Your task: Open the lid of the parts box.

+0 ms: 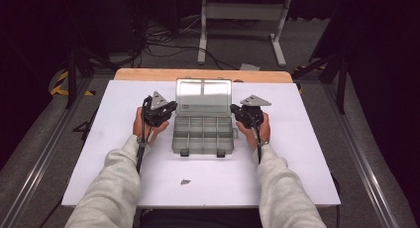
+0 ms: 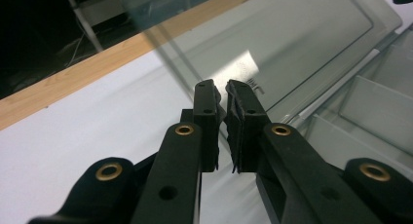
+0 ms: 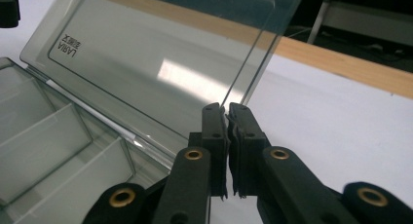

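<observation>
High view, box: a clear compartment box [image 1: 203,134] sits on the white desk [image 1: 297,153] between the two grippers, its lid [image 1: 203,96] raised and leaning back.
High view, left gripper [image 1: 171,109]: held in the person's left hand [image 1: 143,126], its fingers just beside the lid's left edge.
High view, right gripper [image 1: 234,109]: held in the right hand [image 1: 261,131], its fingers just beside the lid's right edge.
High view, scrap: a small dark piece [image 1: 185,182] lies on the desk well behind both sets of fingers, nearer the person.
Left gripper view, fingers [image 2: 204,107]: nearly clenched, only a thin slit between the pads; the lid's [image 2: 292,44] edge rises just beyond the tips, and I cannot tell whether the pads catch it.
Left gripper view, tray: the box's [image 2: 370,112] dividers lie off to the right of the fingers.
Right gripper view, fingers [image 3: 214,126]: clenched almost together, with the lid's [image 3: 146,63] side edge coming down right at the tips; whether it is pinched I cannot tell.
Right gripper view, tray: compartments of the box [image 3: 53,146] lie to the left of the fingers.
</observation>
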Demonstrator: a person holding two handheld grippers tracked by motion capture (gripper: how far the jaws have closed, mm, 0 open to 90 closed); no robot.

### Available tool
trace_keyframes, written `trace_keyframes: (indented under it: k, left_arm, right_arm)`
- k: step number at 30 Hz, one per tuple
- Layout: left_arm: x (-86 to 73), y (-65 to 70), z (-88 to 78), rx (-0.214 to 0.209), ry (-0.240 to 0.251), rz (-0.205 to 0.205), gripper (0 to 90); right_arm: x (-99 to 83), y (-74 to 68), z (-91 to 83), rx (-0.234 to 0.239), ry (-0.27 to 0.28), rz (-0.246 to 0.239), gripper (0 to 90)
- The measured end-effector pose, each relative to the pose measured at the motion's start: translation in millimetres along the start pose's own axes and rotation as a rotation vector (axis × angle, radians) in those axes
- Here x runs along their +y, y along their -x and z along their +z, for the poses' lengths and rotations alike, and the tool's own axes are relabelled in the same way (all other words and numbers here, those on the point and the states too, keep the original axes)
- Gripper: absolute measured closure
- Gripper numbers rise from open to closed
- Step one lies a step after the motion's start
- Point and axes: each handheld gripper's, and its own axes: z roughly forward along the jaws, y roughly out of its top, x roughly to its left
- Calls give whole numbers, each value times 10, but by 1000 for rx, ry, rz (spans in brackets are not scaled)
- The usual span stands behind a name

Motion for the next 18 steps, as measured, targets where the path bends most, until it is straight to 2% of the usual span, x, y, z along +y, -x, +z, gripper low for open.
trace_keyframes:
  k: [2,3,6,10,13,15,18]
  left_arm:
    - [2,13,3,-16,-11,12,837]
    - [4,20,2,-16,-15,15,837]
    - [31,35,-34,-19,-1,22,832]
    - [68,71,-118,-43,22,31,820]
    - [112,110,-216,-44,43,52,803]
    - [137,133,-295,-54,66,63,786]
    - [147,163,-370,-61,81,74,766]
  right_arm:
    - [-1,4,-18,1,12,10,836]
    - [12,-2,-57,16,36,20,831]
    - [29,-29,-122,36,59,22,815]
    - [26,-64,-213,43,72,-5,800]
    - [26,-89,-288,61,83,-23,770]
    - [42,-117,-335,74,77,-63,754]
    - [67,-137,-389,86,79,-77,707]
